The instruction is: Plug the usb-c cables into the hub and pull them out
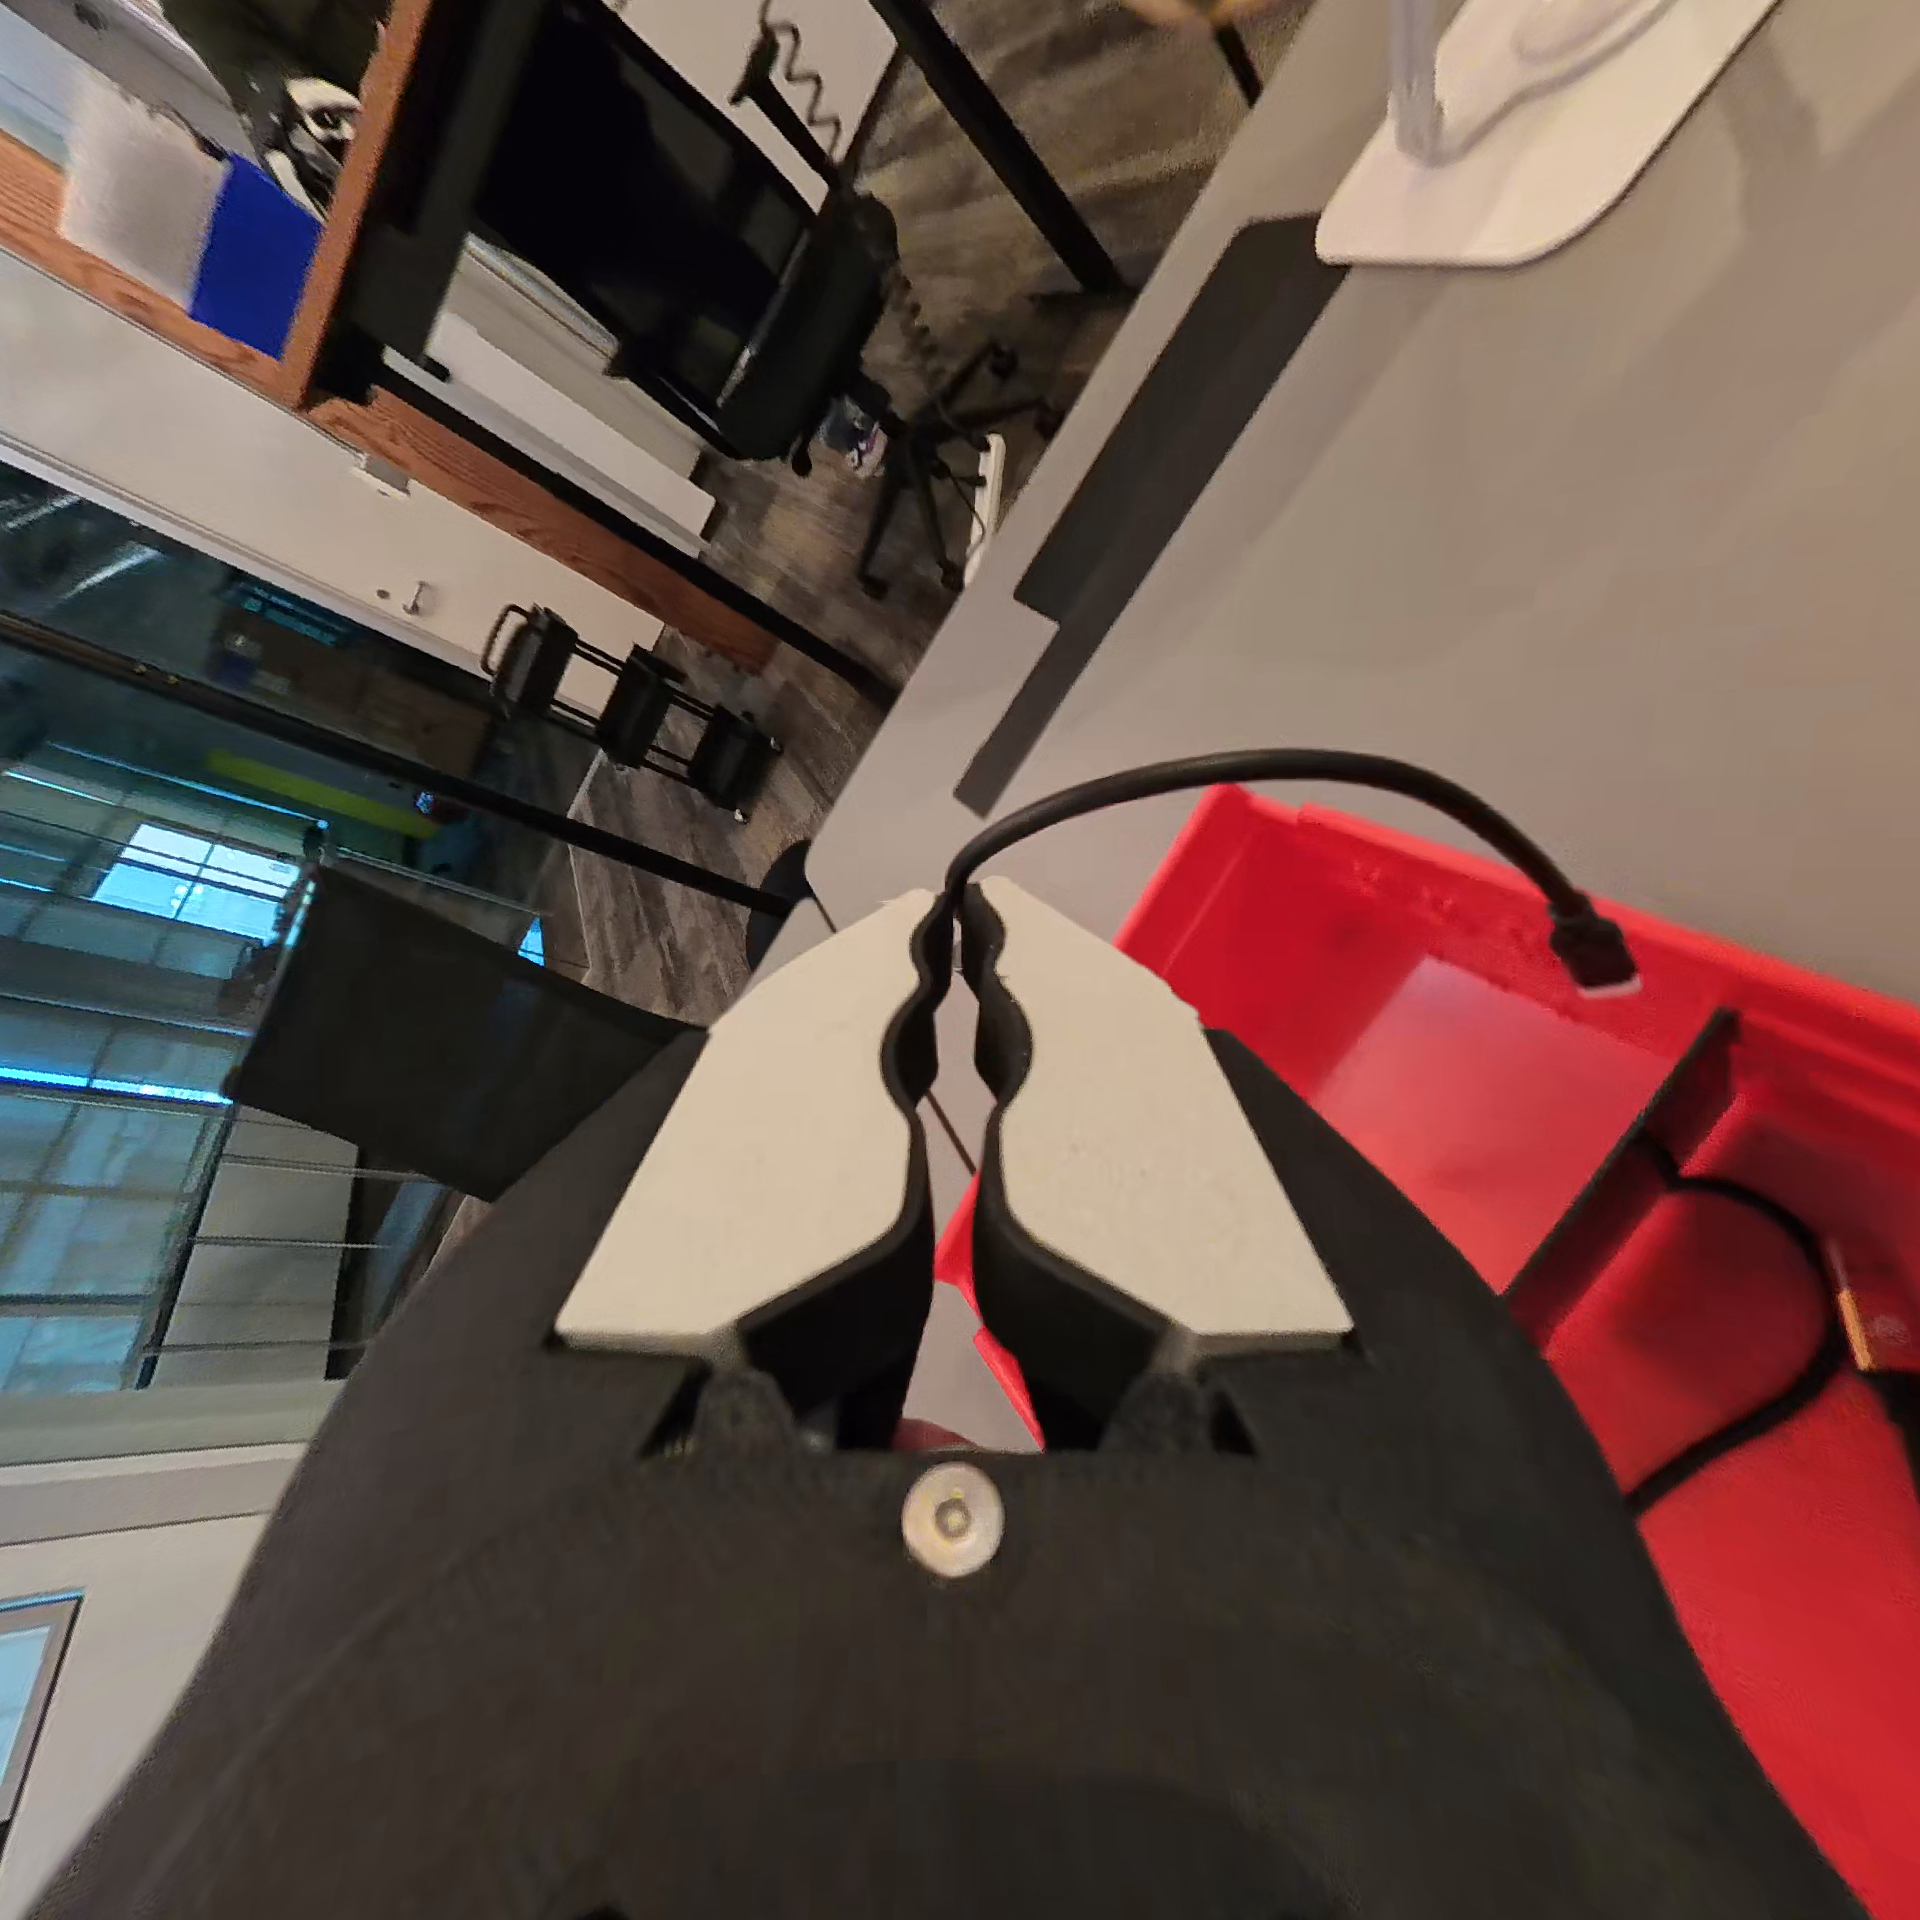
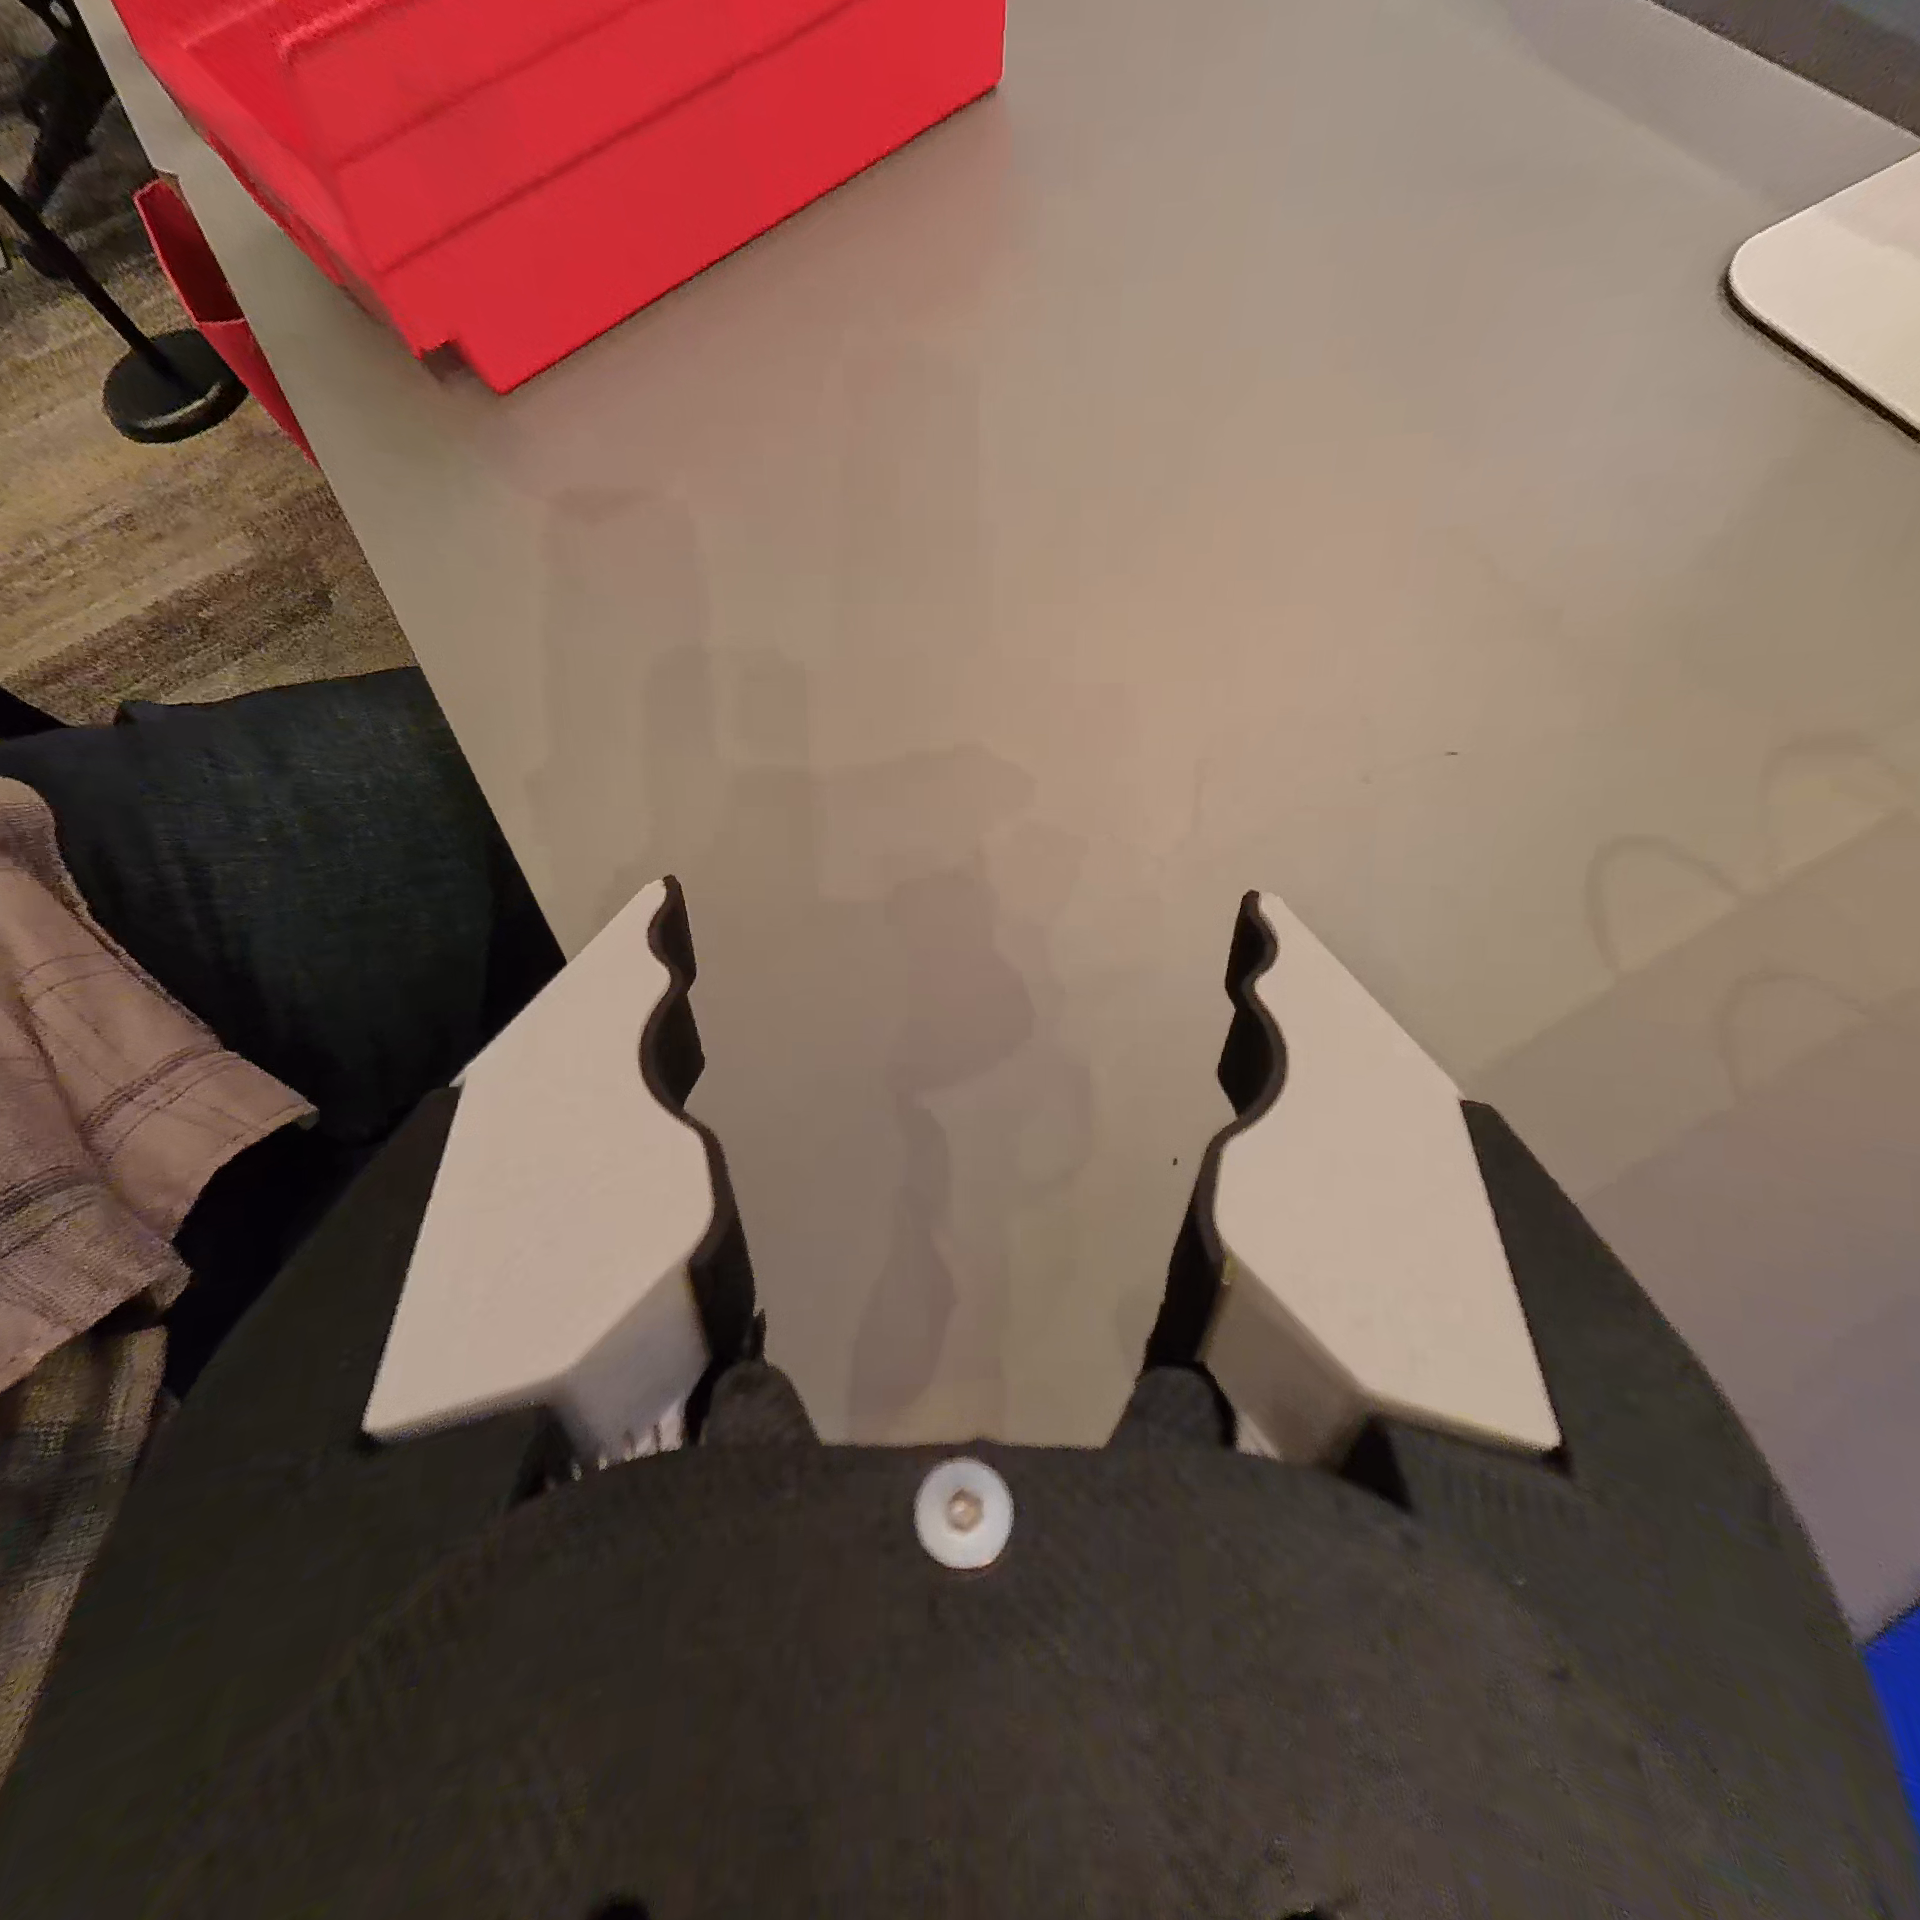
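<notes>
In the left wrist view my left gripper (image 1: pixel 958 896) is shut on a thin black usb-c cable (image 1: pixel 1226 767). The cable arcs up and to the right from the fingertips, and its plug (image 1: pixel 1592 943) hangs free above a red bin (image 1: pixel 1475 1049). Inside the bin's nearer compartment lies another black cable loop (image 1: pixel 1803 1340) beside a small dark object with a brown edge (image 1: pixel 1870 1335), cut off at the frame's right side. In the right wrist view my right gripper (image 2: pixel 958 899) is open and empty above the grey table (image 2: pixel 1195 582). The red bin (image 2: pixel 582 177) stands ahead and to its left.
A black divider (image 1: pixel 1621 1143) splits the bin. A white flat base stands on the table at the back (image 1: pixel 1475 177) and shows at the right edge of the right wrist view (image 2: pixel 1839 301). The table edge (image 2: pixel 416 623) drops to the floor on the left, by a person's clothing (image 2: pixel 125 997). One gripper's finger ends stand about 45 cm off the other's.
</notes>
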Motion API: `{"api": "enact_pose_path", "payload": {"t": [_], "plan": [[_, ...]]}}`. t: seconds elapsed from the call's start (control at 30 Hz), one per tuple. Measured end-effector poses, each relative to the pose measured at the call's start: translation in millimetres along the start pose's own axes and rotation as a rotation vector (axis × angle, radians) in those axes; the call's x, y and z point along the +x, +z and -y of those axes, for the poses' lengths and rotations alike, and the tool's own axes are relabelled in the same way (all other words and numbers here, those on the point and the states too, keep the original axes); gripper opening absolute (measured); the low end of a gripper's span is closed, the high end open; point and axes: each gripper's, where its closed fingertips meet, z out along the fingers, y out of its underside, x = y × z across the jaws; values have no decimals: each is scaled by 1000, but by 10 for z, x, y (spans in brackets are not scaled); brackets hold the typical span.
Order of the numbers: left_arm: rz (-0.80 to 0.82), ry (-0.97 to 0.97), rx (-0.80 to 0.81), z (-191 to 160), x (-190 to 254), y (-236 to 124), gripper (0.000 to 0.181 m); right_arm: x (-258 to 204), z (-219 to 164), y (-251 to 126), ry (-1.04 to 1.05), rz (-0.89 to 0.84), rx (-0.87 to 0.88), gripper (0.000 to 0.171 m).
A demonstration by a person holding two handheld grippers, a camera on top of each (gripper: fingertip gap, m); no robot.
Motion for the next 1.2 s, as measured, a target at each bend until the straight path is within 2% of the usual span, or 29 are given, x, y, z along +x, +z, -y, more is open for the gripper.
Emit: {"api": "enact_pose_path", "payload": {"t": [0.13,0.27,0.43,0.57,0.73,0.87,1.0,1.2], "plan": [[23,3,84,548,-3,-175,1,-28,-18,-49,12,6,14,102],[-15,18,162,1106,230,-226,1,-62,-37,-70,6,10,21,102],[-132,52,254,1738,804,-142,1,-42,-6,-127,-20,-14,40,102],[-248,38,280,2077,1404,86,1,-21,18,-180,-21,-19,56,102],[-306,42,258,2202,2107,438,1,12,-31,-225,-5,-21,68,102],[-281,34,267,2167,2393,552,1,45,-95,-243,10,-23,73,102],[-283,23,231,1959,2606,540,1,62,-115,-231,13,-16,78,102],[-198,20,218,1686,2600,297,1,26,-88,-170,-9,-2,74,102]]}}
